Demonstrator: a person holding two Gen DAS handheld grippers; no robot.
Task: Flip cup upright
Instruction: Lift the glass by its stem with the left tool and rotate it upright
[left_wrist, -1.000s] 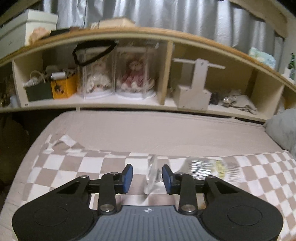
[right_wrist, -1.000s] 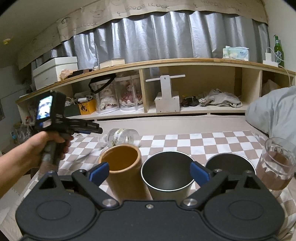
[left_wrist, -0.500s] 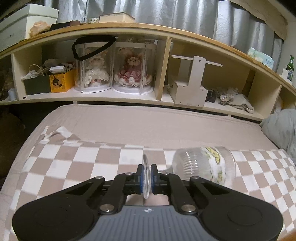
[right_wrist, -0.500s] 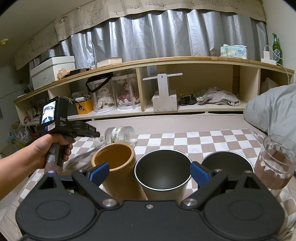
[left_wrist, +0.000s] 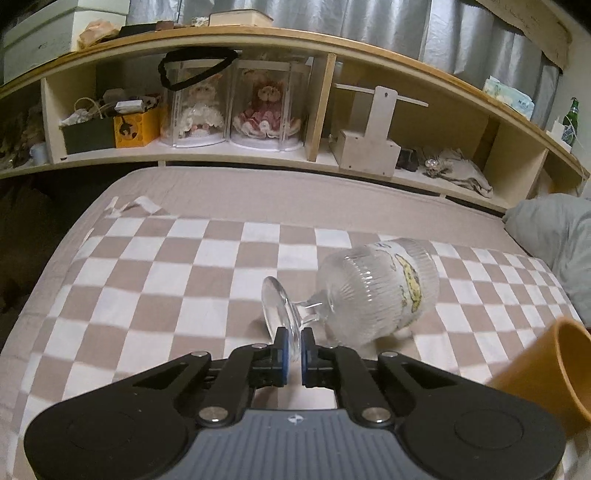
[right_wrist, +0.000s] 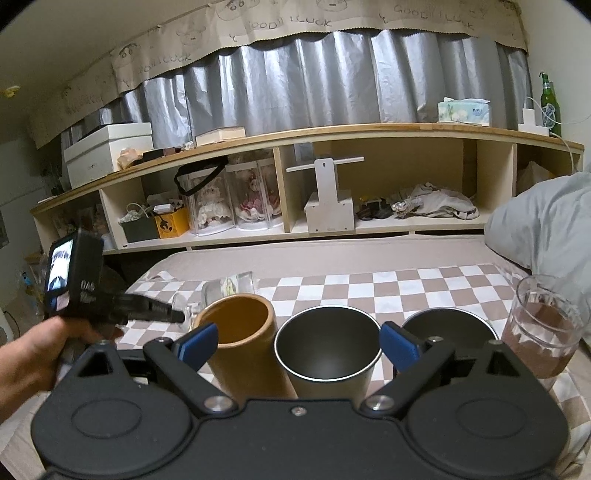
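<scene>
A clear ribbed footed glass cup (left_wrist: 380, 291) with a yellow print lies on its side on the checkered cloth (left_wrist: 166, 280), foot towards me. My left gripper (left_wrist: 292, 350) is shut on the rim of its round foot (left_wrist: 279, 306). In the right wrist view the cup (right_wrist: 231, 286) shows partly behind the orange cup, with the left gripper (right_wrist: 177, 316) at its foot. My right gripper (right_wrist: 297, 341) is open and empty, behind the row of upright cups.
An orange cup (right_wrist: 240, 339), two dark metal cups (right_wrist: 328, 347) (right_wrist: 448, 330) and a glass of brown drink (right_wrist: 543, 328) stand upright at the cloth's near edge. The orange cup (left_wrist: 546, 373) is right of the left gripper. A grey pillow (left_wrist: 554, 236) lies right. Shelves (left_wrist: 295, 147) stand behind.
My left gripper closed on the cup's foot, then moved with it; the cup now lies lower and tilted further right in view. The right gripper stayed open and almost still.
</scene>
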